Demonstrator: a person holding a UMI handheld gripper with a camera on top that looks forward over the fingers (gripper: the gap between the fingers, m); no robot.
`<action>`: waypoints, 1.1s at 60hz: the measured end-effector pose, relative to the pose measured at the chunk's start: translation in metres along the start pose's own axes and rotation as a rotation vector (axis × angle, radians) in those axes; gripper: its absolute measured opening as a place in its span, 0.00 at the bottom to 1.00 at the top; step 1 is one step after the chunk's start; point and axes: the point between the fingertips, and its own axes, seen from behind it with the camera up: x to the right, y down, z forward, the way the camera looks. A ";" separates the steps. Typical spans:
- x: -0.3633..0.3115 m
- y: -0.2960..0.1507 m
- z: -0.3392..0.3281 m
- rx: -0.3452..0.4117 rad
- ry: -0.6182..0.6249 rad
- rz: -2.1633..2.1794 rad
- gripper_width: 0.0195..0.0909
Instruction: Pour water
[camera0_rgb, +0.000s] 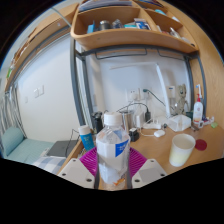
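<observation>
Gripping a clear plastic water bottle (113, 152) at bottom centre of the gripper view, the gripper (114, 172) is pressing both pink pads (90, 163) against the bottle's lower body, so the jaws are clenched on it. The bottle is standing upright, wearing a white cap and a blue-and-white label; how much water it is holding cannot be told. To its right, at lower right of the frame, a pale cream cup (181, 150) is sitting on the wooden desk (160, 160), apart from the bottle, its inside hidden. Behind the bottle to the left, a small teal-and-orange container (86, 135) is standing. Farther back at right, a red-capped bottle (197, 110) is standing beside white boxes. Wooden shelves (125, 38) are curving across the upper frame.
</observation>
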 end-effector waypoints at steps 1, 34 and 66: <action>0.003 0.000 0.000 -0.007 -0.001 0.020 0.25; 0.111 -0.052 0.016 -0.050 -0.061 1.342 0.25; 0.143 -0.059 0.023 -0.153 -0.042 1.868 0.25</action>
